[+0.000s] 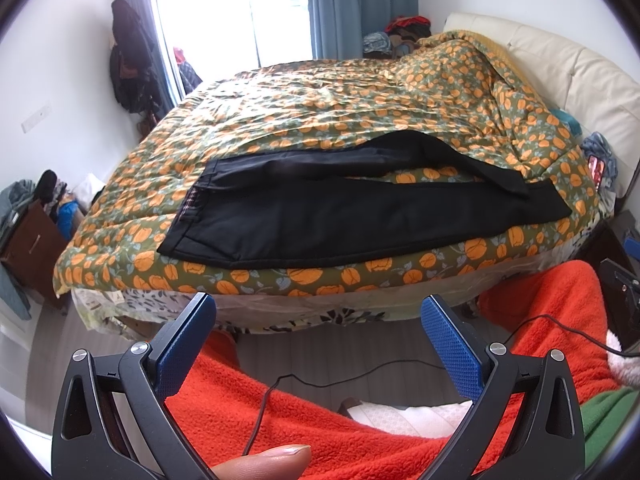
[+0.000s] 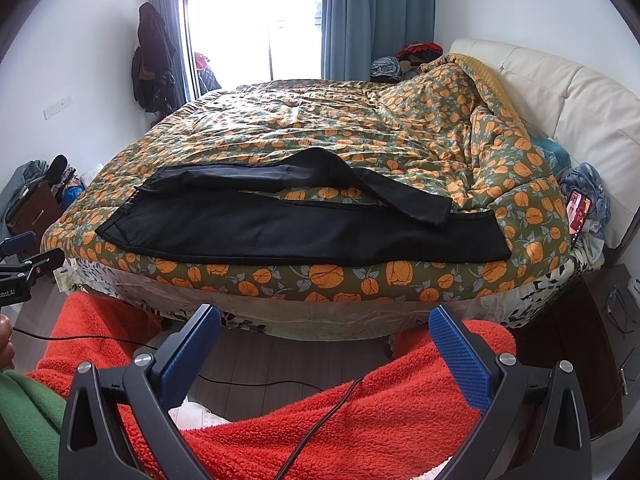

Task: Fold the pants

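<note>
So the black pants (image 1: 360,216) are laid out lengthwise near the front edge of the bed (image 1: 304,312), on top of the green quilt w/ orange flowers (image 1: 320,100). Waistband is at the left end, leg cuffs at the right. The near leg lies flat and pretty straight; the far leg is humped up and bends back down at the cuff end, so there's a gap of quilt showing between the two legs. Left claw (image 1: 318,320) is released, blue pads wide apart, nothing between them, hanging off the bed over the floor and someone's lap in fuzzy red-orange pants (image 1: 280,412). A fingertip (image 1: 264,460) pokes in at the bottom of the left wrist view. Right claw (image 2: 326,330) same deal: spread open, empty, below the mattress edge, not touching the pants. From the right wrist cam you can see part of the other claw's body at the far left edge. Thin black cable (image 2: 320,428) runs across the lap. Bg: window w/ blue curtains (image 2: 376,16), cream padded headboard (image 2: 560,92) on the right, dark coats hanging on the wall (image 2: 154,56), a phone (image 2: 579,210) w/ lit screen at the right side of the bed.
</note>
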{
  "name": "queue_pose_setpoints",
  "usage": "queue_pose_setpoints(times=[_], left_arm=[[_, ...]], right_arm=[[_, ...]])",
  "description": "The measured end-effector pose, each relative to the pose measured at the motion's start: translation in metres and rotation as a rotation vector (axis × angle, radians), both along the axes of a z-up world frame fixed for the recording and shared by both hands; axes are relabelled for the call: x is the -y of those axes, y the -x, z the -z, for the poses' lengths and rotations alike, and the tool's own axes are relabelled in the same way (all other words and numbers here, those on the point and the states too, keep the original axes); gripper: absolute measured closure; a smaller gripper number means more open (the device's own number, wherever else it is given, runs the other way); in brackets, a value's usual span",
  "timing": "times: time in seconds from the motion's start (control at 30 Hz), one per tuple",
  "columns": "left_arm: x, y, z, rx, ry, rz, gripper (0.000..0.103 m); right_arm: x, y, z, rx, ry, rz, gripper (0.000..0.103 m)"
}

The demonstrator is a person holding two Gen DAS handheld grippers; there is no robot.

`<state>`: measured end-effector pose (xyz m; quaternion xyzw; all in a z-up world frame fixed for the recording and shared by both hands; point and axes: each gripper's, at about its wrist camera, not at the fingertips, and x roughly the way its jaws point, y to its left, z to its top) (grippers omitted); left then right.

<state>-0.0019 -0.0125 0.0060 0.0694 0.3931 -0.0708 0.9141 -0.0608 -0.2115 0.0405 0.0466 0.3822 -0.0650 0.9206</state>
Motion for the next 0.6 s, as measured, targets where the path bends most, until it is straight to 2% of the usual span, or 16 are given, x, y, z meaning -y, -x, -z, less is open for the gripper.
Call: queue_pose_setpoints(times=[0.17, 0.37, 0.6], left_arm=[[0.0, -0.002, 0.0, 0.003, -0.01, 0.003, 0.001], [-0.002, -0.018, -0.006, 0.018, -0.022, 0.024, 0.0], [0.013, -0.068, -0.032, 0.123, -0.08, 0.029, 0.0]], right_arm=[[0.004, -0.003, -0.008, 0.004, 0.003, -0.011, 0.0], [0.014, -0.017, -0.016, 0.054, 0.018, -0.001, 0.0], [0.013, -0.065, -0.036, 0.166, -0.035, 0.011, 0.0]])
